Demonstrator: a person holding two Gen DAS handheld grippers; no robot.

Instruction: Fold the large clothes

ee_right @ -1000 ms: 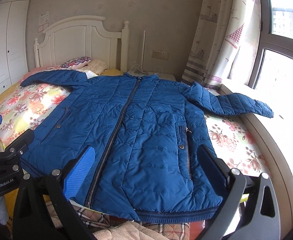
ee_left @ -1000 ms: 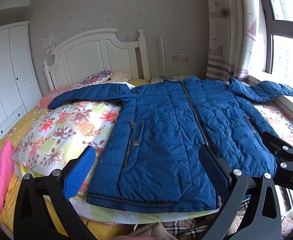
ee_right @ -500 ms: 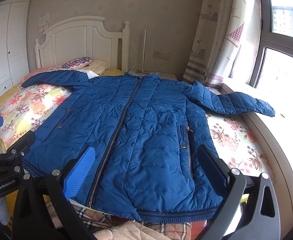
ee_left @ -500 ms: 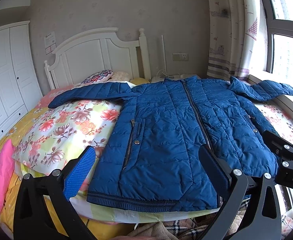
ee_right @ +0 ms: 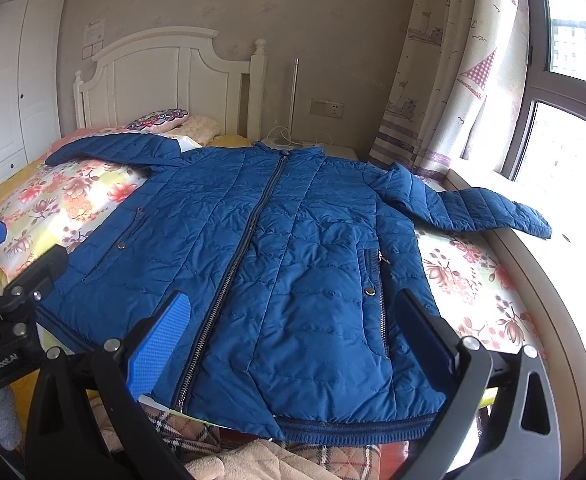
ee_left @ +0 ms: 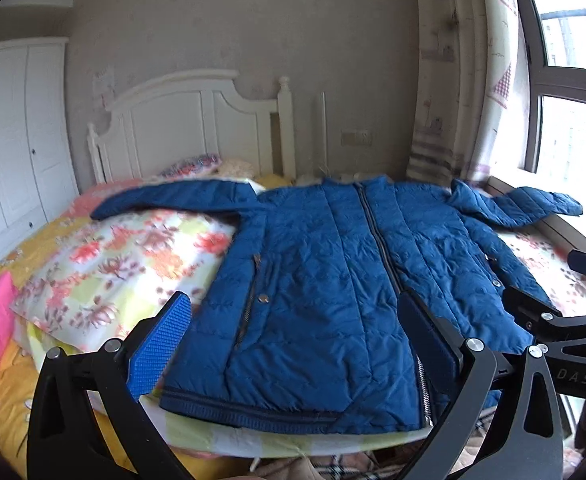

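Bedroom, floral bed (ee_right: pixel 477 280); blue jacket (ee_right: pixel 293 264) flat ahead of left gripper (ee_left: pixel 293 340) "DAS…" and right gripper (ee_right: pixel 293 336) "GenRobot.AI", both spread wide, empty.

This is a bedroom in a home. A bed (ee_right: pixel 493 300) with a white wooden headboard (ee_right: pixel 165 80) and floral bedding fills the room, with pillows (ee_right: pixel 157 118) at its head. A white wardrobe (ee_left: pixel 17 140) stands along the left wall. Patterned curtains (ee_right: pixel 441 64) hang beside a large window (ee_right: pixel 573 80) on the right, through which apartment buildings show. A wall socket (ee_right: pixel 327 108) sits by the headboard above a small bedside table (ee_right: pixel 333 150).
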